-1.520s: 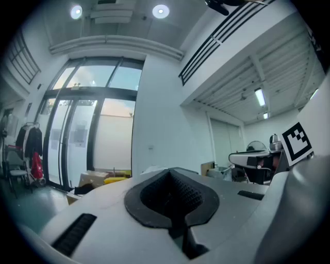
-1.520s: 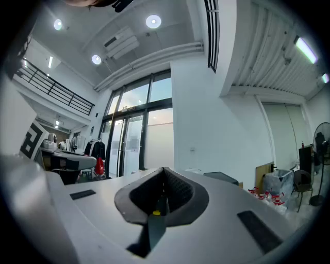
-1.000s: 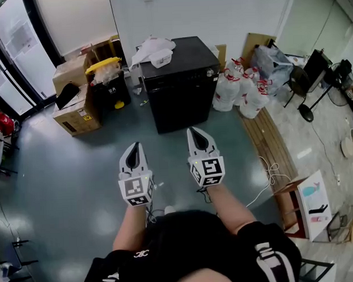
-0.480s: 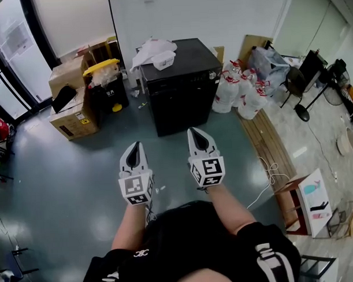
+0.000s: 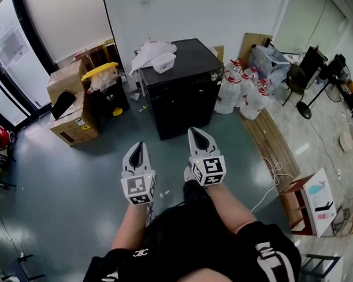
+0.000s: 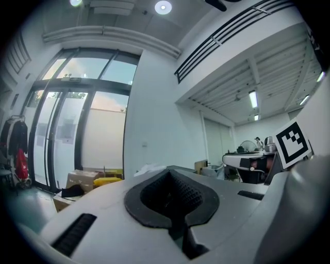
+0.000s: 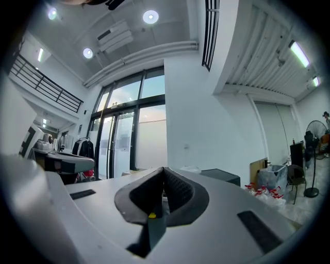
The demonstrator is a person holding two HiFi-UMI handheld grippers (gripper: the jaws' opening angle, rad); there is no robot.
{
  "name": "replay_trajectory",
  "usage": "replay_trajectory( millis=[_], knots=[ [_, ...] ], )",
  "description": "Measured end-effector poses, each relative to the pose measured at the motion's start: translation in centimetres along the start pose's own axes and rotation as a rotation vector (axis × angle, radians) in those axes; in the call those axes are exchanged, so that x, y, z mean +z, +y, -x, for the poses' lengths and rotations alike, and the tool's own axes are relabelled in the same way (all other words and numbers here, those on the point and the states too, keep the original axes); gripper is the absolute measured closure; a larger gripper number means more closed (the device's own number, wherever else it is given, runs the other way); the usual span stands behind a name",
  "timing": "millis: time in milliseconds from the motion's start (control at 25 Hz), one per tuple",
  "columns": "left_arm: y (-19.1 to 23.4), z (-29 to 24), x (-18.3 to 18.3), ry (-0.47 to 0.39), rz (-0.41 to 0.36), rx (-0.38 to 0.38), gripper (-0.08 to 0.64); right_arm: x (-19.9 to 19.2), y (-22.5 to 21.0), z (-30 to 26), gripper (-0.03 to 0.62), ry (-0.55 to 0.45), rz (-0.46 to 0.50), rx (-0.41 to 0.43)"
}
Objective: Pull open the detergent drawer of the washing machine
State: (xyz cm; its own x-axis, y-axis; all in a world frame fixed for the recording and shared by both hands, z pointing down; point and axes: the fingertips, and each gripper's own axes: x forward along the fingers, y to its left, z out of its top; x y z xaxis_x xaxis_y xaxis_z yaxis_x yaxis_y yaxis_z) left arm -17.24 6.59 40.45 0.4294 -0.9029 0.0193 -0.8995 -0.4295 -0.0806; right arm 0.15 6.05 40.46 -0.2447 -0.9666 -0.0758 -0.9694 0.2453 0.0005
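A black box-shaped washing machine stands against the white wall at the top middle of the head view, white cloth and a tub on its lid. Its drawer is not discernible from here. My left gripper and right gripper are held side by side, pointing level toward the machine and well short of it. Both are shut with nothing between the jaws. In the right gripper view the machine shows as a dark box just right of the jaws; in the left gripper view its top peeks over the jaws.
Cardboard boxes and a yellow-lidded bin sit left of the machine. White bags with red ties lie to its right, beside a wooden pallet strip, a white cable and a small stand. Glass doors line the left.
Both grippers and the person have moved forward toward the machine; it and the boxes sit slightly lower and nearer in the head view. The jaws stay shut.
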Motion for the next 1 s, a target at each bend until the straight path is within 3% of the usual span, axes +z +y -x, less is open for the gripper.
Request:
replay_trajectory(
  millis=[240, 640, 1000],
  knots=[
    [1.6, -4.4, -0.4, 0.001, -0.011, 0.010, 0.560, 0.3, -1.2, -4.7, 0.592, -0.074, 0.003, 0.033],
    [5.0, -15.3, -0.7, 0.019, -0.007, 0.051, 0.560, -1.0, -6.1, -16.2, 0.592, -0.062, -0.022, 0.062],
    [6.0, -27.2, -0.6, 0.053, -0.022, 0.042, 0.560, -2.0, -11.2, -27.1, 0.592, -0.038, -0.025, 0.101]
  ],
)
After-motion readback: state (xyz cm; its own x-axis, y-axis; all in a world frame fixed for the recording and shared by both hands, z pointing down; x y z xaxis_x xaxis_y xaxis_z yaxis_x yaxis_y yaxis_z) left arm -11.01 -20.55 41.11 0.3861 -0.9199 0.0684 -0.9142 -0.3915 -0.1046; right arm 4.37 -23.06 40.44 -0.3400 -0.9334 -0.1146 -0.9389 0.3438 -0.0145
